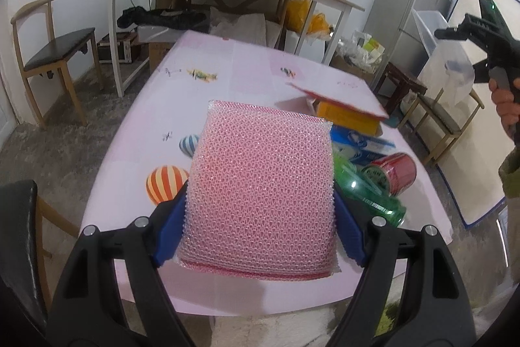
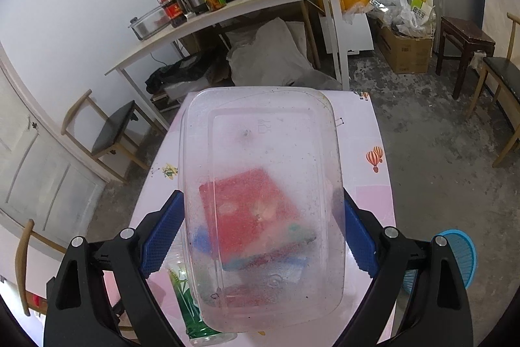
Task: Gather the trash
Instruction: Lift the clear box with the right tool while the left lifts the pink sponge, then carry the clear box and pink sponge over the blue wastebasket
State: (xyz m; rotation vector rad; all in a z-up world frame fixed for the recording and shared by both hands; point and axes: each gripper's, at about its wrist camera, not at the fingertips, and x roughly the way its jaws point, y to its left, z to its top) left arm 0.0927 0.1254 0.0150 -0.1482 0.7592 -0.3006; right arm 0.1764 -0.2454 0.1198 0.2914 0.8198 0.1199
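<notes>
Left gripper (image 1: 260,200) is clamped on a pink sponge (image 1: 263,184), blue pads pressing both its side edges, lifted above the table (image 1: 247,60). Right gripper (image 2: 260,230) squeezes a clear plastic tub (image 2: 263,200) the same way, a bottle (image 2: 191,308) lying below it.

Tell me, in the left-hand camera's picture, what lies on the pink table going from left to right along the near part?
Orange striped balloon print → pink mesh sponge held in the left tongs → green bottle → red can.
</notes>
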